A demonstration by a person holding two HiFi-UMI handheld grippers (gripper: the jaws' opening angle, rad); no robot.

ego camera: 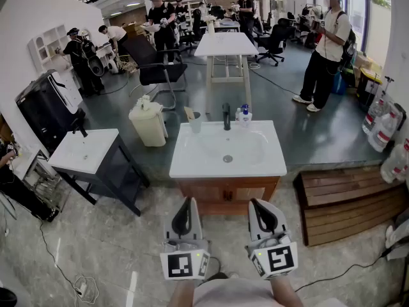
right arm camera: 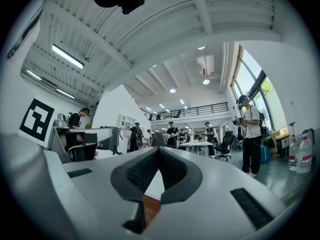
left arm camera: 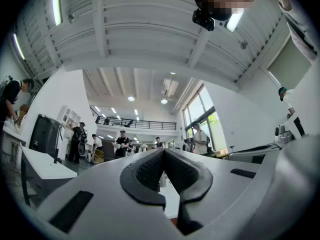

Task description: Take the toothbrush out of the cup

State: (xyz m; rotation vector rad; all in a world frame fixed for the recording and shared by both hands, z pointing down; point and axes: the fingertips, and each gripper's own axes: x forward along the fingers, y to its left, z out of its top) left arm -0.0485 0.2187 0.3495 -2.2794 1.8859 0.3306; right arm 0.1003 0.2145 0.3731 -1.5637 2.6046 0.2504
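Zero contact yet. Head view: left gripper [ego camera: 186, 204] and right gripper [ego camera: 258, 204] well short of the surface [ego camera: 192, 164]; toothbrush [ego camera: 188, 112] stands in cup [ego camera: 195, 123] at its back left. Left gripper view: fingers [left arm camera: 146, 171] pressed together, nothing between. Right gripper view: fingers [right arm camera: 141, 171] likewise. Approach pending; next I open one and reach forward.

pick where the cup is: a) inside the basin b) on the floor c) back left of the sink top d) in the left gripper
c: the cup stands at the back left of the sink top, left of the faucet.
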